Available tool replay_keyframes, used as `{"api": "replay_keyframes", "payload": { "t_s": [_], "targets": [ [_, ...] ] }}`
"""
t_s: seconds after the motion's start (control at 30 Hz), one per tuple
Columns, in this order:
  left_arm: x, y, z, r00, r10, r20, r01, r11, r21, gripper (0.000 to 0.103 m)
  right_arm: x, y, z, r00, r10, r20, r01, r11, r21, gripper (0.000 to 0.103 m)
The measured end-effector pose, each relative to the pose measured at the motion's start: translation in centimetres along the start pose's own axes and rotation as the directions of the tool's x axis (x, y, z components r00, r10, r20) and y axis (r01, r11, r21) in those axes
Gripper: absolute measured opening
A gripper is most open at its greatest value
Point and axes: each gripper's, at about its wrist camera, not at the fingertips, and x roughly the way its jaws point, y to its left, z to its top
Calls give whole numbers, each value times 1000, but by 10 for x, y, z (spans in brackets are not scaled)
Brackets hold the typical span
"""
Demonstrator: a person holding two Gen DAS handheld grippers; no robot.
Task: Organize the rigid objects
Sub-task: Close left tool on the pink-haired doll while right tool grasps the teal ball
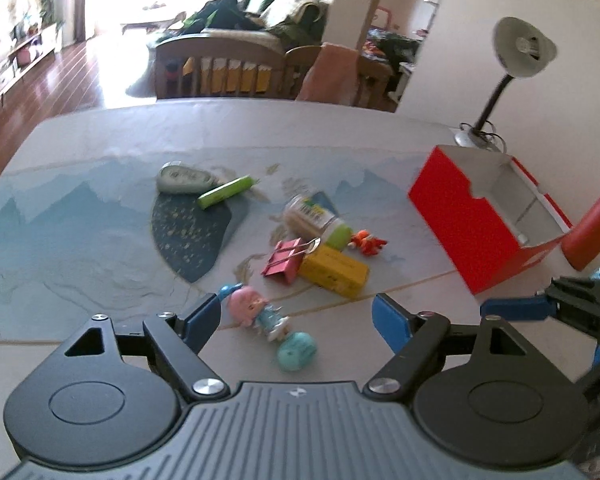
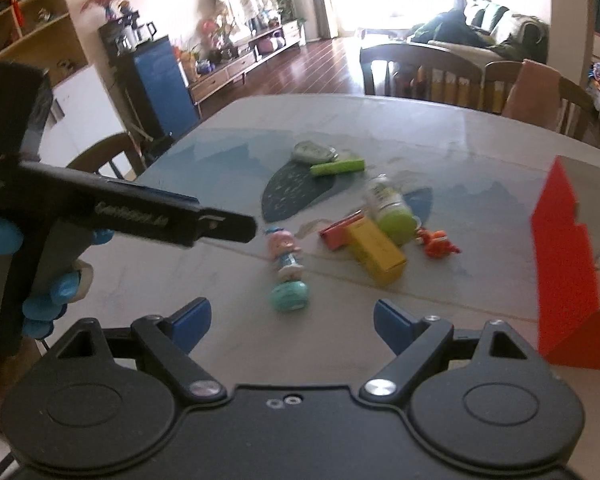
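Observation:
A pink-haired doll on a teal base (image 1: 274, 324) (image 2: 286, 270) lies on the table just ahead of my open, empty left gripper (image 1: 298, 318). Beyond it lie a yellow box (image 1: 334, 272) (image 2: 376, 254), a pink binder clip (image 1: 284, 260), a green-capped jar (image 1: 316, 220) (image 2: 390, 206), an orange toy (image 1: 366, 241) (image 2: 438, 243), a green tube (image 1: 225, 192) (image 2: 337, 168) and a grey oval case (image 1: 184, 178) (image 2: 314, 152). An open red box (image 1: 472, 228) (image 2: 568, 264) stands at the right. My right gripper (image 2: 292, 326) is open and empty, short of the doll.
A red bottle (image 1: 592, 232) stands right of the red box. A desk lamp (image 1: 512, 72) is at the table's far right corner. Chairs (image 1: 220, 66) line the far edge. The left gripper's body (image 2: 112, 208) crosses the right wrist view at the left.

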Motion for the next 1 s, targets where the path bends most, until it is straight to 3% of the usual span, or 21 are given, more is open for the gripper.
{"api": "replay_keyframes", "payload": {
  "t_s": [0.1, 0.23, 0.6, 1.0],
  "targets": [
    [9, 12, -3, 1000, 11, -10, -12, 998, -68, 84, 16, 7, 0, 1000, -6, -20, 6, 1000, -15, 88],
    [20, 20, -6, 998, 62, 22, -60, 994, -90, 101, 37, 11, 1, 999, -10, -46, 8, 999, -37, 87],
    [65, 31, -12, 995, 104, -5, -104, 987, -121, 101, 87, 17, -7, 995, -51, -86, 41, 993, -110, 81],
    [103, 24, -20, 995, 99, -20, -100, 993, -69, 101, 117, 21, -9, 993, -68, -94, 49, 979, -197, 68]
  ]
}}
